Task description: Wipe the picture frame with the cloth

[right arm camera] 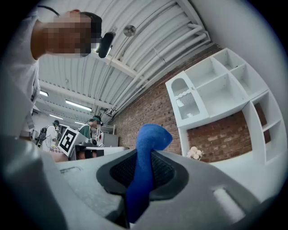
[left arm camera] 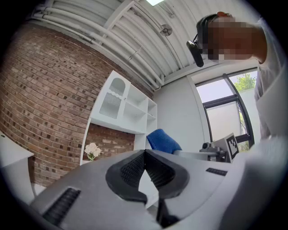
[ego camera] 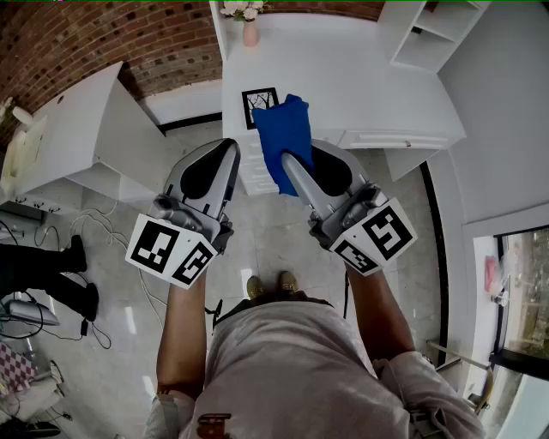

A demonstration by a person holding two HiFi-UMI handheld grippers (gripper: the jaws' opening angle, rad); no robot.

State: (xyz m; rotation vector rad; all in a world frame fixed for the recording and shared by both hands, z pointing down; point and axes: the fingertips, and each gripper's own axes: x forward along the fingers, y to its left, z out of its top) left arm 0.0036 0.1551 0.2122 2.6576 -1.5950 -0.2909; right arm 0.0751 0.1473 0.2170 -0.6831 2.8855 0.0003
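A small black picture frame with a tree drawing lies on the white desk. A blue cloth hangs in my right gripper, which is shut on it; the cloth's upper edge covers the frame's right side in the head view. In the right gripper view the cloth runs up between the pads. My left gripper is shut with nothing in it, held to the left of the cloth before the desk's front. In the left gripper view its tips meet, and the cloth shows beyond them.
A pink vase of flowers stands at the back of the desk. White shelves rise at the right. A second white desk is at the left, before a brick wall. Cables lie on the floor at the left.
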